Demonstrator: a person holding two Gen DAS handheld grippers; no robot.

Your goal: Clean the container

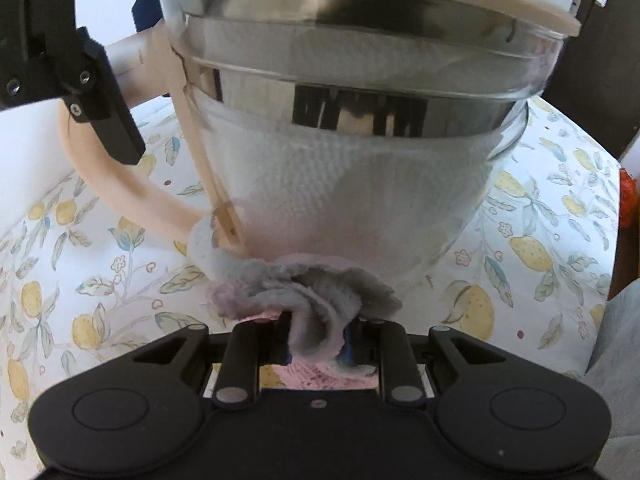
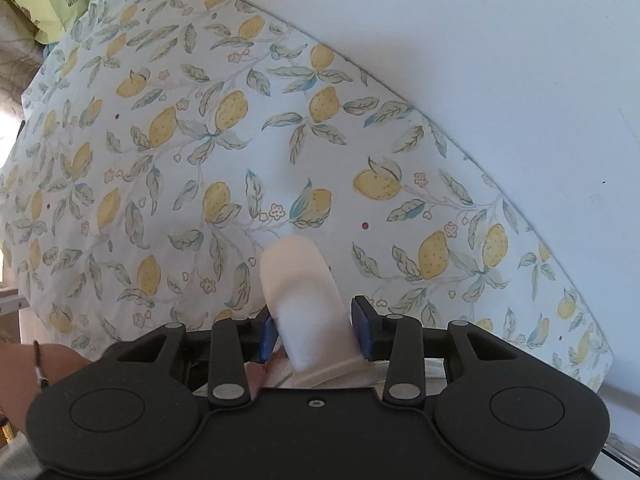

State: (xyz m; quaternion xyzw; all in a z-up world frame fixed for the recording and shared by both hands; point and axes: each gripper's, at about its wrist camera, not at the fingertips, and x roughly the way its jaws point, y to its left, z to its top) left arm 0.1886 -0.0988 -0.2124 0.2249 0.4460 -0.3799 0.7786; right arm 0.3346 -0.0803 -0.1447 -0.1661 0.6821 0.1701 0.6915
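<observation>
Glass container [image 1: 360,128], conical, steel-banded, upright; left gripper [image 1: 316,344] fingers clench fuzzy grey-pink cloth [image 1: 304,292]; right gripper [image 2: 314,332] fingers grasp its cream handle [image 2: 304,300]

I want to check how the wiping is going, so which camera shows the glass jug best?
The left wrist view. The glass jug fills it, showing the lid, metal band, beige handle and the cloth pressed against its base. The right wrist view shows only the handle, between the right hand-held gripper's pads.
</observation>
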